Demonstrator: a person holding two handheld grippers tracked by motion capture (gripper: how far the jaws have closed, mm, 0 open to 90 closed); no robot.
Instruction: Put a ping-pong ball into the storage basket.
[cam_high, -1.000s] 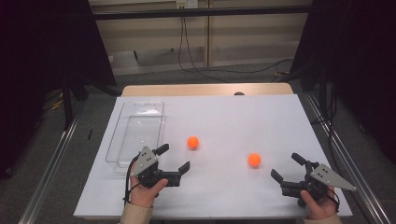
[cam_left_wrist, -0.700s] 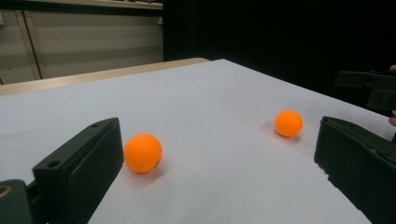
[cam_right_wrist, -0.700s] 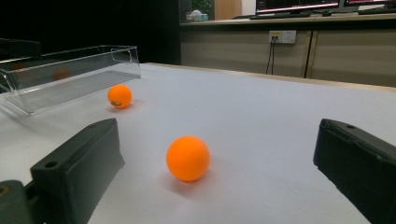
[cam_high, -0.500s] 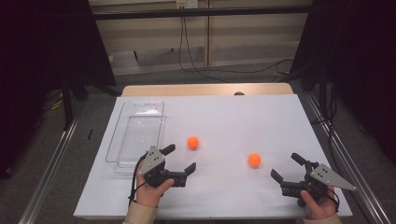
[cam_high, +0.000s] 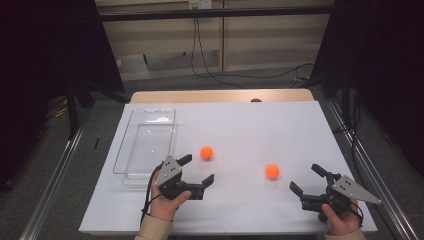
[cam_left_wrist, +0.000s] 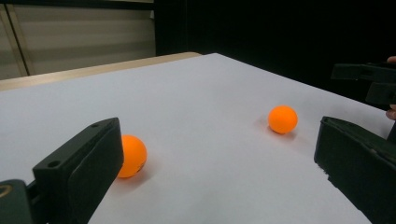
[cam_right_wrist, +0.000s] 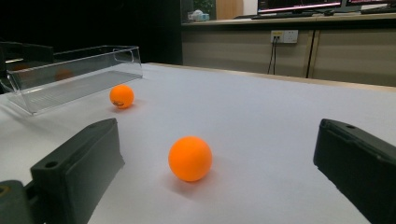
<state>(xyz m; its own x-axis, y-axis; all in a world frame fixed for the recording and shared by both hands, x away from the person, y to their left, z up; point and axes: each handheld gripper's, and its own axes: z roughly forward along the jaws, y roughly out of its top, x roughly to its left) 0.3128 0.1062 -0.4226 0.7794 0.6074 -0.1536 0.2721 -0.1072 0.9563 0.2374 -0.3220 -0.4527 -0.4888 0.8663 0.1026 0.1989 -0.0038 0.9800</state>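
Orange balls sit loose on the white tabletop (cam_high: 240, 130): the near ball (cam_high: 207, 152) just ahead of the left gripper (cam_high: 196, 172), the other ball (cam_high: 272, 171) before the right gripper (cam_high: 306, 180). Both grippers' fingers gape wide and empty, seemingly lined up for grasps, with the clear tray (cam_high: 131, 150) waiting alongside.

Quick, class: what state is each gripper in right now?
Left gripper: open, holding nothing, near an orange ball.
Right gripper: open, holding nothing, facing the other orange ball.

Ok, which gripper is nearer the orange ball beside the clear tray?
Left. The left gripper sits just below that ball, open; the right gripper is far off, by the other ball.
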